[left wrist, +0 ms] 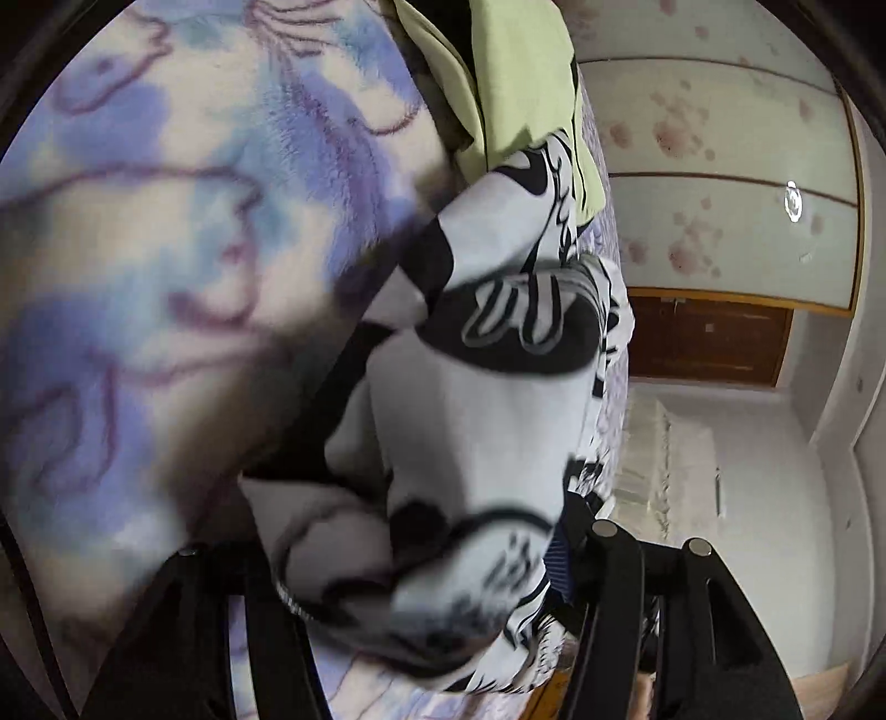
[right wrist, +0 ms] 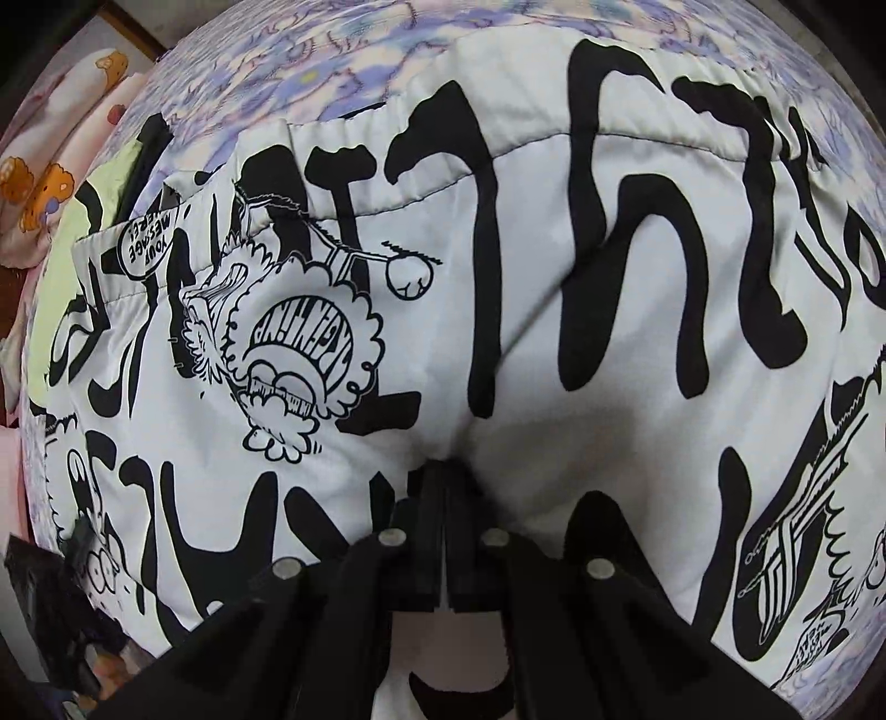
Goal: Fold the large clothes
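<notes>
The garment (right wrist: 554,277) is white with bold black graffiti letters and cartoon figures. It lies spread on a fleece blanket (right wrist: 266,50) with a purple and blue print and fills the right wrist view. My right gripper (right wrist: 444,471) points down into it, shut on a small pucker of its cloth. In the left wrist view a bunched part of the same garment (left wrist: 476,399) rises between the black fingers (left wrist: 609,581). My left gripper (left wrist: 421,559) stands open around this bunch, with its fingertips hidden by the cloth.
A lime green cloth (left wrist: 515,83) lies past the garment, and its edge shows as a green strip (right wrist: 111,183) at the left. Cartoon-print pillows (right wrist: 55,177) sit at the far left. A wardrobe with flowered sliding doors (left wrist: 720,166) stands beyond the bed edge. A dark object (right wrist: 50,598) lies at the lower left.
</notes>
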`<state>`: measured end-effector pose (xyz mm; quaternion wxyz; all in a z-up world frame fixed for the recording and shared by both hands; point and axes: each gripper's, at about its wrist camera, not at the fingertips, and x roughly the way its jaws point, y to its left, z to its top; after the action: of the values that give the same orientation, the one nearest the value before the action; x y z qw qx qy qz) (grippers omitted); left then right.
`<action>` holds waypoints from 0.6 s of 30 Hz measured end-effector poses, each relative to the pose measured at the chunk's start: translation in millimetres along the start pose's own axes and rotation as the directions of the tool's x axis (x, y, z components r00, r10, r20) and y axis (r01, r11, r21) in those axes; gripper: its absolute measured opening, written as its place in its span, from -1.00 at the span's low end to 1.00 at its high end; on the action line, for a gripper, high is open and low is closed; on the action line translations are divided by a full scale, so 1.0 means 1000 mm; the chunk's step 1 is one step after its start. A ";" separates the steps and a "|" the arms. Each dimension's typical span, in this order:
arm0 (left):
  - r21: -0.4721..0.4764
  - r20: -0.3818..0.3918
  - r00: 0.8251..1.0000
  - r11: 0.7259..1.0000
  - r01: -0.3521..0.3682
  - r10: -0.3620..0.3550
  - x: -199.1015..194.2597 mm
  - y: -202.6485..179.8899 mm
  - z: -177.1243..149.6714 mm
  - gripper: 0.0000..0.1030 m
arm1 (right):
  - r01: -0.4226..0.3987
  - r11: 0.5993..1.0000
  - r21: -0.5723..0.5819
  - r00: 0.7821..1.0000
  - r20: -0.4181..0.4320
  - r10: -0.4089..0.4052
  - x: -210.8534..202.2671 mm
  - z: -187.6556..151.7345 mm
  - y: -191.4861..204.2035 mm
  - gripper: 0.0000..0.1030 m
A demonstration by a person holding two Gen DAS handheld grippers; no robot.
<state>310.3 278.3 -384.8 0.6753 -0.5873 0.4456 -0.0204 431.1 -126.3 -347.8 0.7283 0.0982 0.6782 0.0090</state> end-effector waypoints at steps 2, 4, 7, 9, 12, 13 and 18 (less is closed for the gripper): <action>0.012 0.022 1.000 1.000 -0.011 0.011 0.001 -0.004 0.000 0.05 | 0.003 1.000 0.007 1.000 0.000 -0.003 -0.001 0.000 -0.001 -1.00; 0.050 0.054 0.996 0.996 -0.070 0.067 0.002 -0.012 -0.004 -0.27 | 0.000 1.000 0.015 1.000 0.001 0.000 -0.002 -0.002 0.001 -1.00; 0.078 0.086 0.992 0.992 -0.099 0.092 0.002 -0.024 -0.011 -0.38 | -0.013 1.000 0.016 1.000 0.006 0.012 -0.002 -0.004 -0.002 -1.00; 0.111 0.112 0.989 0.987 -0.112 0.099 -0.001 -0.036 -0.015 -0.45 | -0.024 1.000 0.015 1.000 0.013 0.023 -0.001 -0.006 -0.001 -1.00; 0.181 0.158 0.983 0.976 -0.120 0.091 -0.006 -0.065 -0.025 -0.49 | -0.049 0.999 0.018 0.999 0.024 0.048 -0.003 -0.009 -0.008 -1.00; 0.216 0.172 0.982 0.969 -0.120 0.083 -0.011 -0.076 -0.030 -0.49 | -0.063 0.998 0.021 0.998 0.029 0.062 -0.003 -0.010 -0.012 -1.00; 0.409 0.224 0.971 0.896 -0.171 0.083 -0.014 -0.154 -0.066 -0.51 | -0.149 0.988 0.038 0.987 0.064 0.146 -0.008 -0.018 -0.032 -1.00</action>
<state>336.8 186.9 -245.6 0.8285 -0.3945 0.3972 -0.0133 408.5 -156.6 -346.5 0.7437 0.1639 0.6465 0.0454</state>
